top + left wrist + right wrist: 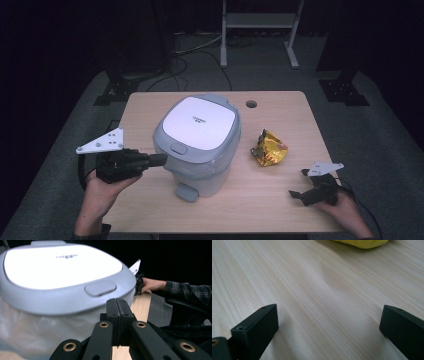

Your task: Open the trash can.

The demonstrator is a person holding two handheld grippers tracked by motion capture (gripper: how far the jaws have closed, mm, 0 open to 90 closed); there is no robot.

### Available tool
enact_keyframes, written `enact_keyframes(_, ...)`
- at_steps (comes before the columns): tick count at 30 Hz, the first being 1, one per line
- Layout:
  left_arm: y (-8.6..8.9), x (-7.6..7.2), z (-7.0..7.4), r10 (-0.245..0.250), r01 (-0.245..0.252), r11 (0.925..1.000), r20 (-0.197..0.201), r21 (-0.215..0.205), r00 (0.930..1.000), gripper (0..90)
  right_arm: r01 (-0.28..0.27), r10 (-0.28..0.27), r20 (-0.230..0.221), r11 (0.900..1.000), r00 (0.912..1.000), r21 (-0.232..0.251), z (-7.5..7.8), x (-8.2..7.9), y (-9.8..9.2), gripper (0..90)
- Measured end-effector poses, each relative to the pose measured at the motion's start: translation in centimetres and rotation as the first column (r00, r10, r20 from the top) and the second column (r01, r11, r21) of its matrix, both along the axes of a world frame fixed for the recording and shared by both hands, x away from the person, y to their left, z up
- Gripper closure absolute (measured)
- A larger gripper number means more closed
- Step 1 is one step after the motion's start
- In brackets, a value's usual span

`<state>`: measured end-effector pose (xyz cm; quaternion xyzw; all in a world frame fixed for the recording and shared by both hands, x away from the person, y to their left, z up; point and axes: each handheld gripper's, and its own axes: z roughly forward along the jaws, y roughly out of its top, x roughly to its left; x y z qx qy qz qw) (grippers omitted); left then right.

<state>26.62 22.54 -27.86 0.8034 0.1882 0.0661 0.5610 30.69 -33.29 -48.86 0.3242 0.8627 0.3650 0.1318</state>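
Observation:
A grey pedal bin (200, 145) with a white lid (199, 121) stands mid-table, lined with a clear bag; its lid is down and a foot pedal (186, 192) sticks out at the front. My left gripper (161, 160) is shut with nothing in it, its tips at the bin's left side just under the lid rim. In the left gripper view the shut gripper (117, 305) points at the bin (62, 297) below the lid's latch button (100, 288). A crumpled yellow wrapper (269, 148) lies right of the bin. My right gripper (296, 195) rests open on the table, the wrapper (362, 243) ahead of the right gripper (328, 322).
The wooden table (280, 195) has a round cable hole (251, 104) at the back. Bare wood lies in front of the bin and around the right hand. A metal frame (260, 30) and cables stand on the floor behind the table.

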Motion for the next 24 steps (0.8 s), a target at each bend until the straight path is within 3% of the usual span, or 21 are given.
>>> enact_keyframes(15,-1.9,1.0,1.3,-0.018,0.018,0.9998,0.044,0.002,0.9989,90.0,0.000,0.000,0.000,1.000,1.0000,0.000,0.0,0.0,0.0,1.2)
enact_keyframes(24,-2.7,2.0,1.4,-0.025,0.024,0.9997,0.049,0.009,0.9985,90.0,0.000,0.000,0.000,1.000,1.0000,0.000,0.0,0.0,0.0,1.2)
